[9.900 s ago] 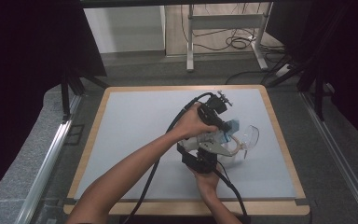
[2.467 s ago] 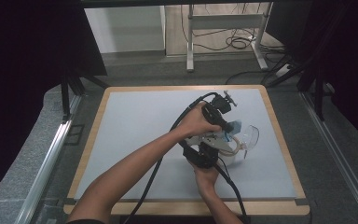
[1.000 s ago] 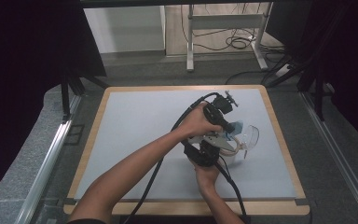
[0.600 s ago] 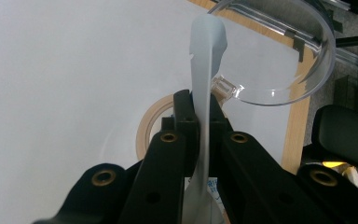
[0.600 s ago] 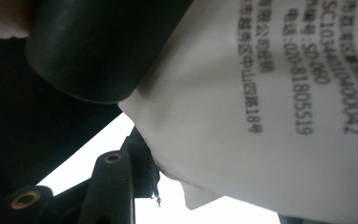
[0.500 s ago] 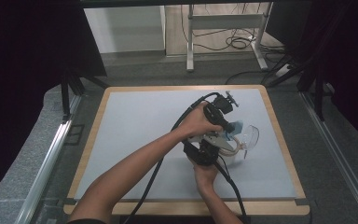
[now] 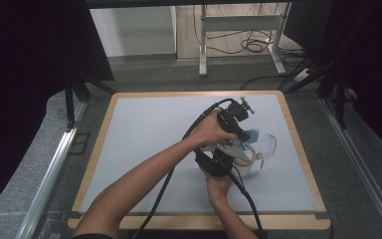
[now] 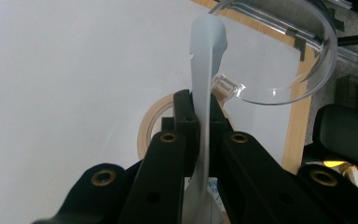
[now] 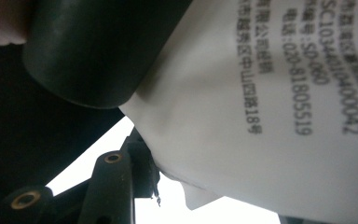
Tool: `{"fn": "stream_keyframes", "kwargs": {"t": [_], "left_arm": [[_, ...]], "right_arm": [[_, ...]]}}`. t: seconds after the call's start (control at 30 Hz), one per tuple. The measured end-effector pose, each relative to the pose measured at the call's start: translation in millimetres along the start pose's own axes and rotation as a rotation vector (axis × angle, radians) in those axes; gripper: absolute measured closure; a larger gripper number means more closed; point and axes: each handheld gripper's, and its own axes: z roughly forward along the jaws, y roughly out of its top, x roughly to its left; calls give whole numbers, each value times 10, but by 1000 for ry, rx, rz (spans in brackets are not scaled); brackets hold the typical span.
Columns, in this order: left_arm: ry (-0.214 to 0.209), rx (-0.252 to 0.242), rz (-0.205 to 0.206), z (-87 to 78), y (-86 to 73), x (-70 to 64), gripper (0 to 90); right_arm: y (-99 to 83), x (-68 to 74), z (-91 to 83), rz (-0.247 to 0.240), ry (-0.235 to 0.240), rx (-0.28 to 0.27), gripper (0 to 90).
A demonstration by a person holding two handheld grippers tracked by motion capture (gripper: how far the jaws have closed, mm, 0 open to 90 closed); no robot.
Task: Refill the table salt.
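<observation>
barely changed, left claw [image 8: 204, 135] (clamped) on strip [image 8: 206, 93]

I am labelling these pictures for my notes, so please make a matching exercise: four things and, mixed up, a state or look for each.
1 pale strip
2 round lid
3 tan ring
4 white packet

a carries black print
b rests on the table
c pinched by the left gripper
d see-through

Pairs: 1-c, 2-d, 3-b, 4-a
</observation>
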Motion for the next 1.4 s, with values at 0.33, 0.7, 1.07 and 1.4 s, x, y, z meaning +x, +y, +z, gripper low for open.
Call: {"fn": "stream_keyframes", "kwargs": {"t": [0.33, 0.7, 1.07, 1.4], "left_arm": [[1, 2, -1, 1, -1, 0, 892], [3, 8, -3, 5, -1, 4, 892], [3, 11, -3, 6, -1, 5, 892], [4, 8, -2, 6, -1, 1, 892]], "right_arm": [[3, 1, 0, 0, 1, 4, 549], [0, -1, 14, -2, 1, 1, 549], [1, 0, 21, -4, 3, 0, 549], [3, 1, 20, -4, 1, -3, 550]]}}
